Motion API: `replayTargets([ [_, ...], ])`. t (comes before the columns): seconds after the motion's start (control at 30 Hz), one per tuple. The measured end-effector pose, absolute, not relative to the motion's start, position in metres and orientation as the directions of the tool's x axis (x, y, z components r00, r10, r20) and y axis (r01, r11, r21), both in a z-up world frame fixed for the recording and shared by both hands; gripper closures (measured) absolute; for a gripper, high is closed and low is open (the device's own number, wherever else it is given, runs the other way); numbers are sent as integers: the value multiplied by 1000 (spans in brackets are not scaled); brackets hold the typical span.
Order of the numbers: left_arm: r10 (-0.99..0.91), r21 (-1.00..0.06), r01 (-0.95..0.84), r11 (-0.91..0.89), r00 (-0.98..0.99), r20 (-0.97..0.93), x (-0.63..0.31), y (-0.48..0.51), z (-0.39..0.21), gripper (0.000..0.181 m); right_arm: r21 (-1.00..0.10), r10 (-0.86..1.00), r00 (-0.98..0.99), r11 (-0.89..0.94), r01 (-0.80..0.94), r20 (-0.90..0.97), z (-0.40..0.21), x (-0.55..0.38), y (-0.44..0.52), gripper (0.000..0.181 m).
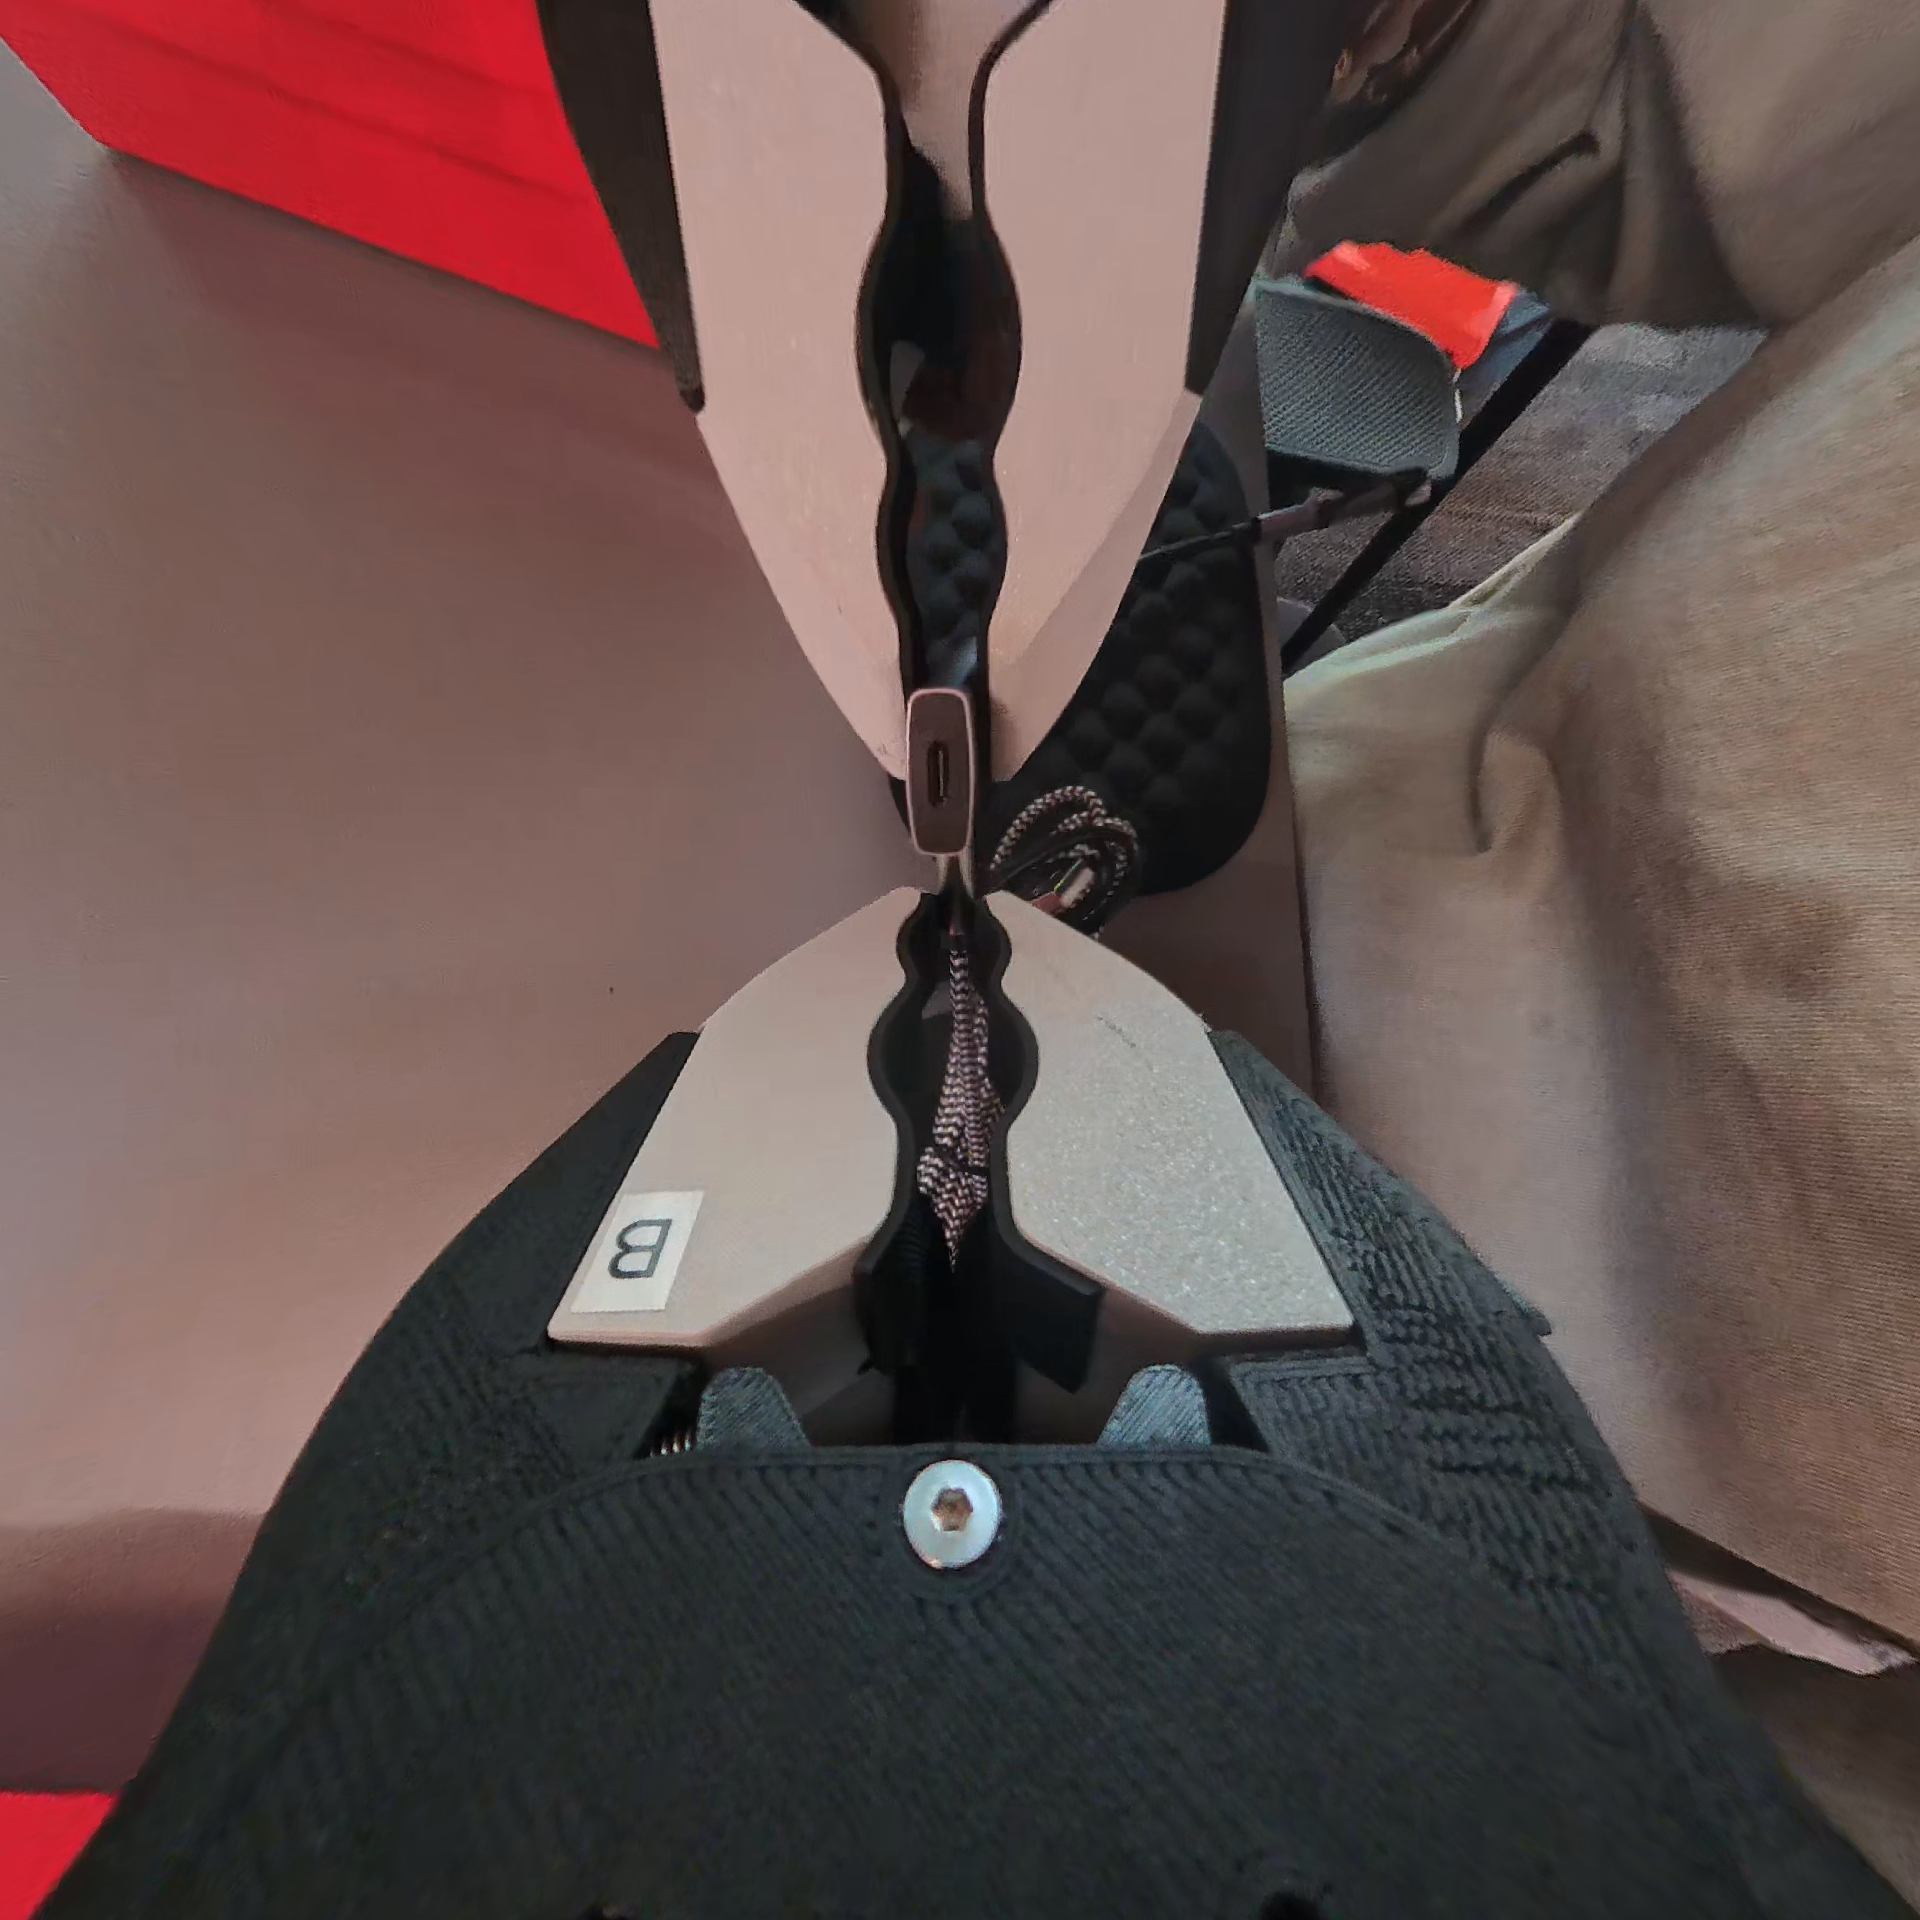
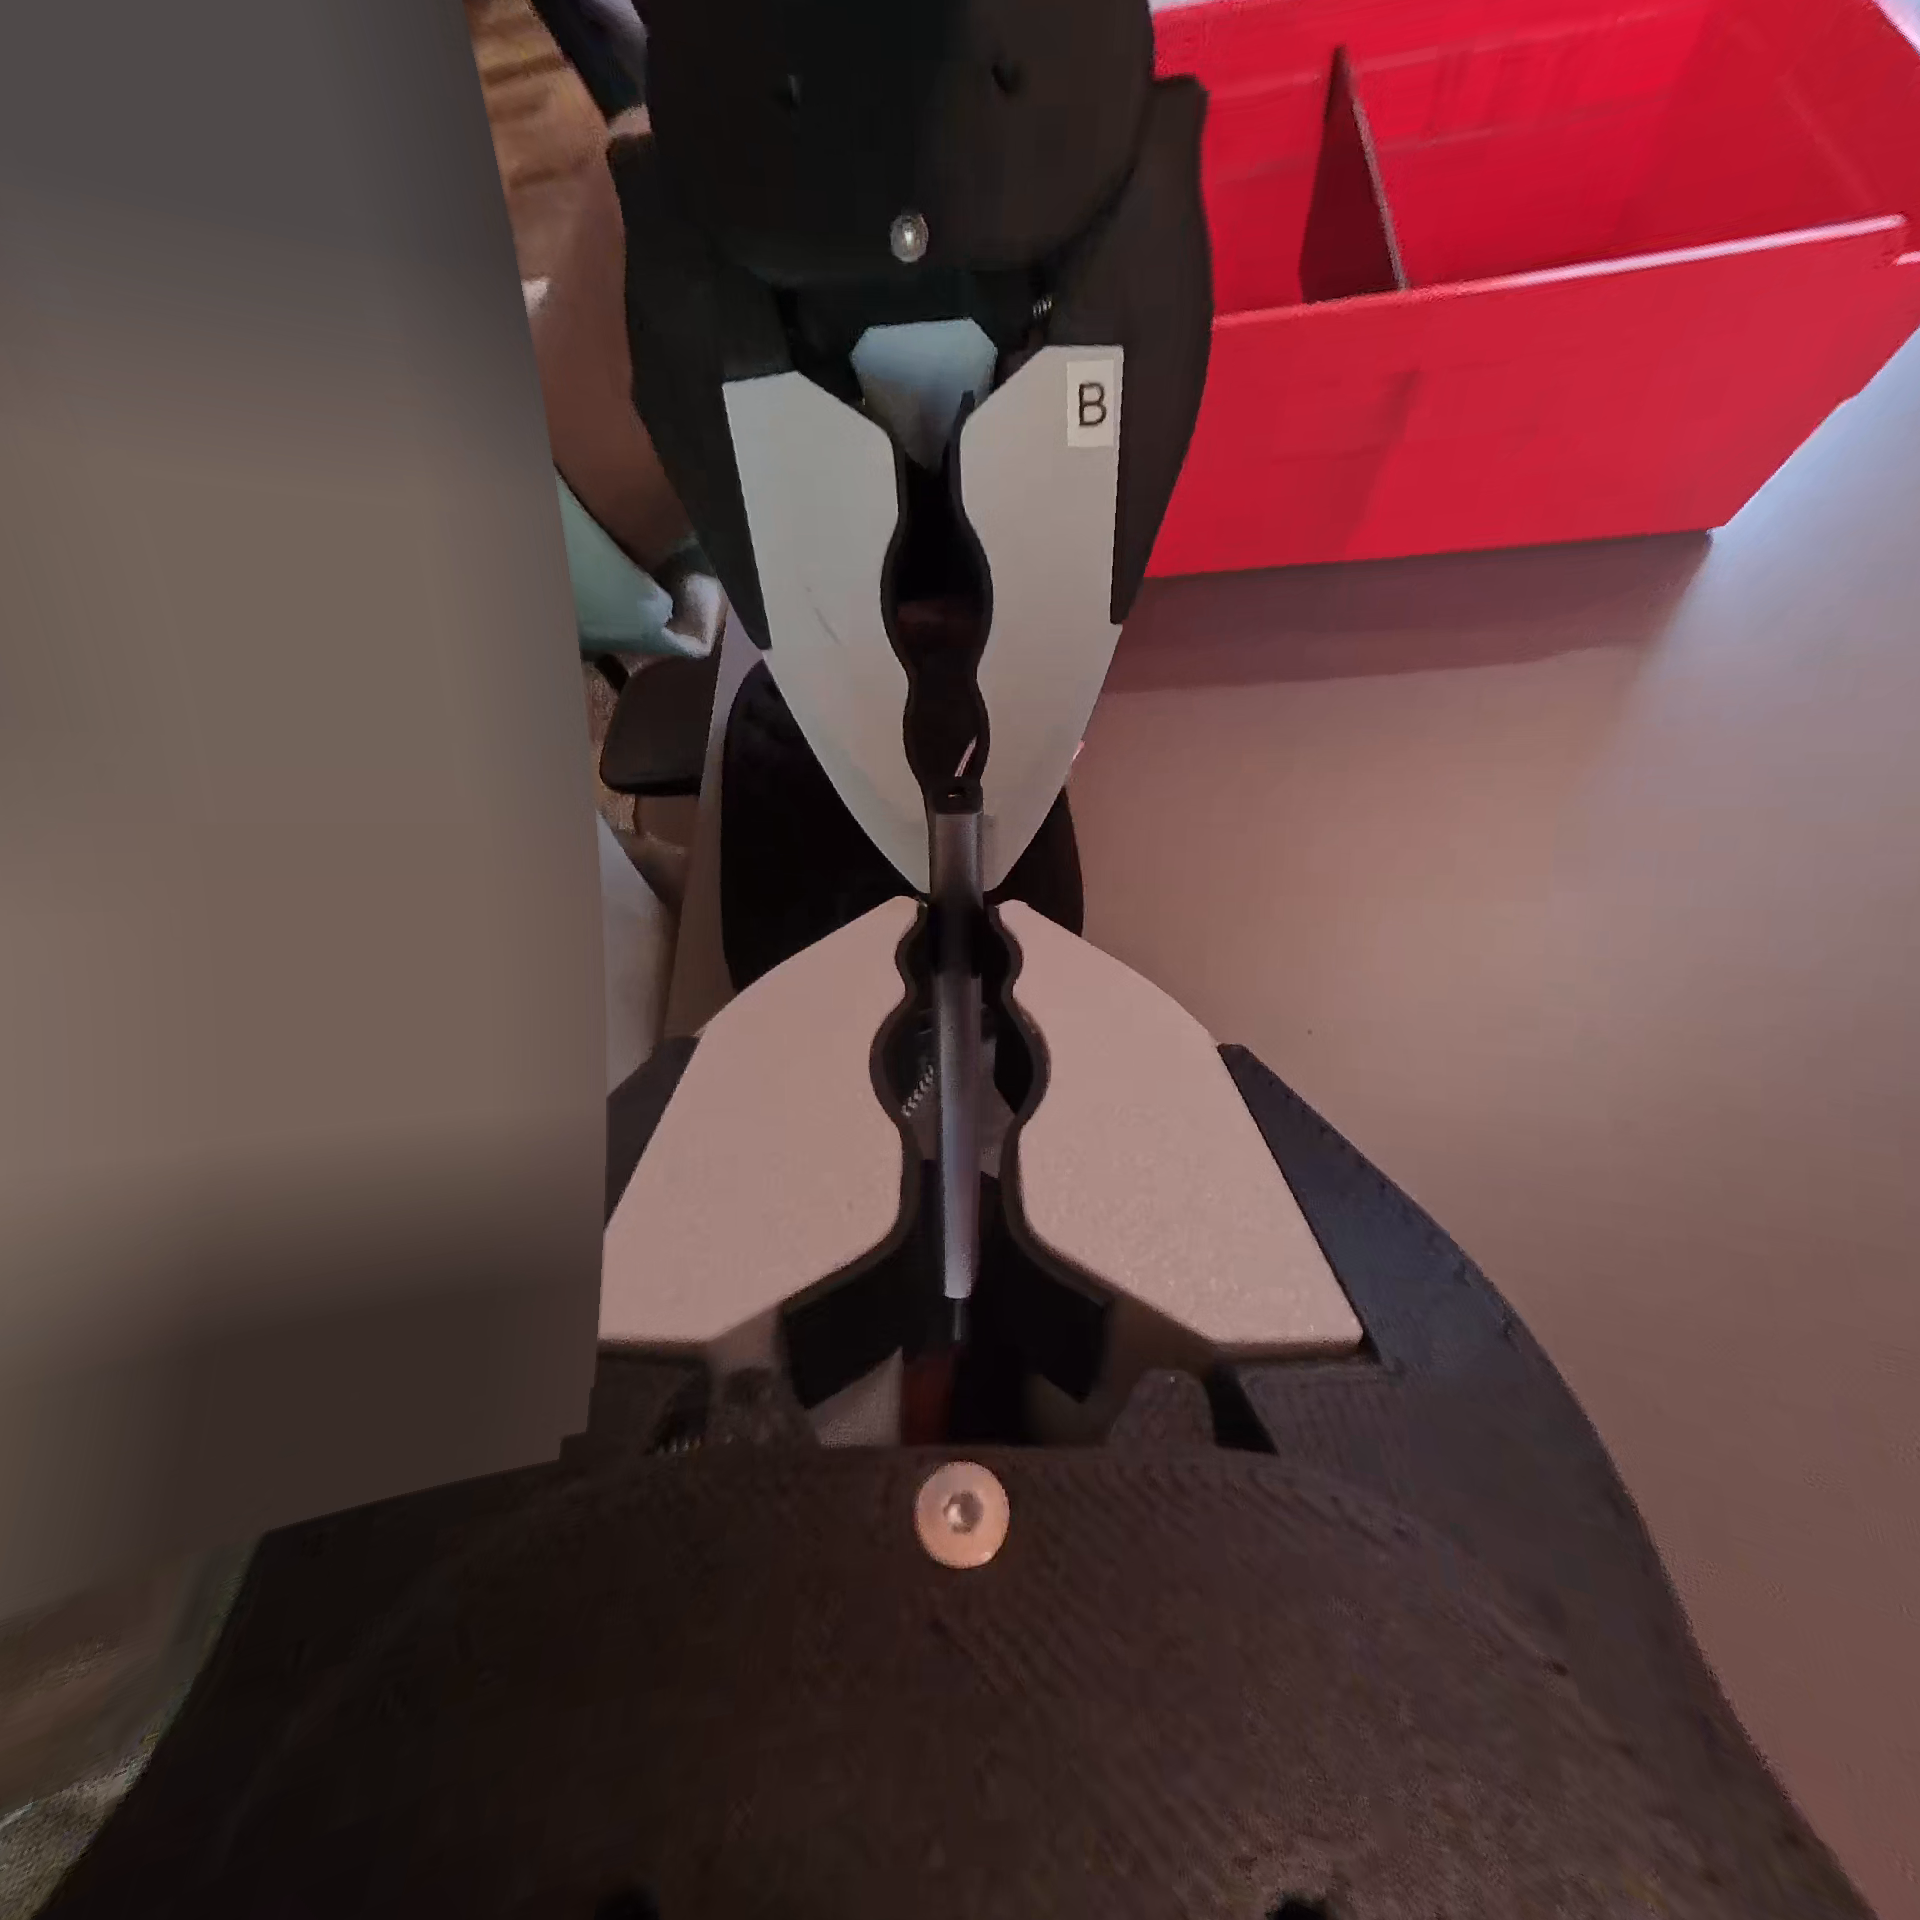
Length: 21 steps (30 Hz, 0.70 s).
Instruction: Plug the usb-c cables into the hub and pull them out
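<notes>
In the left wrist view my left gripper (image 1: 951, 899) is shut on a black-and-white braided usb-c cable (image 1: 961, 1122) that runs back between its fingers. Tip to tip with it, my right gripper (image 1: 938, 727) is shut on the slim silver hub (image 1: 938, 774). The hub's end face shows a dark open port. The cable's plug tip sits just below that face; I cannot tell if they touch. In the right wrist view my right gripper (image 2: 961, 914) holds the hub (image 2: 954, 1122) edge-on, and the left gripper (image 2: 951, 883) faces it.
A red divided box (image 2: 1507, 343) stands on the grey table (image 2: 1455, 935) at the back; it also shows in the left wrist view (image 1: 312, 125). A black foam pad (image 1: 1174, 675) holds a second coiled braided cable (image 1: 1070, 842). Grey cloth (image 1: 1558, 935) lies to the right.
</notes>
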<state>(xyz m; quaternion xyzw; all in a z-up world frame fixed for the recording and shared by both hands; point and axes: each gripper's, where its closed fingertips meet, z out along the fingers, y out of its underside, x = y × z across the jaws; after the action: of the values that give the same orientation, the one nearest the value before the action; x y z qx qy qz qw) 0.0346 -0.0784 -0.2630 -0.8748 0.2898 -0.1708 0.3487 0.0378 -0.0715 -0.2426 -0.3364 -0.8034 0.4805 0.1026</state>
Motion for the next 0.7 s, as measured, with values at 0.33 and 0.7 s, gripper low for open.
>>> replayTargets([
  [0.33, -626, -719, -452, -528, 779, -30, 30, -77, -275, 178, -755, 643, -757, 438, 488, -116, -258, 34, -73, 173],
  [0.7, -610, -757, -386, -527, 792, 22, 43, -78, -290, 178, -628, 603, -797, 633, 453, 33, -270, 39, -83, 173],
])
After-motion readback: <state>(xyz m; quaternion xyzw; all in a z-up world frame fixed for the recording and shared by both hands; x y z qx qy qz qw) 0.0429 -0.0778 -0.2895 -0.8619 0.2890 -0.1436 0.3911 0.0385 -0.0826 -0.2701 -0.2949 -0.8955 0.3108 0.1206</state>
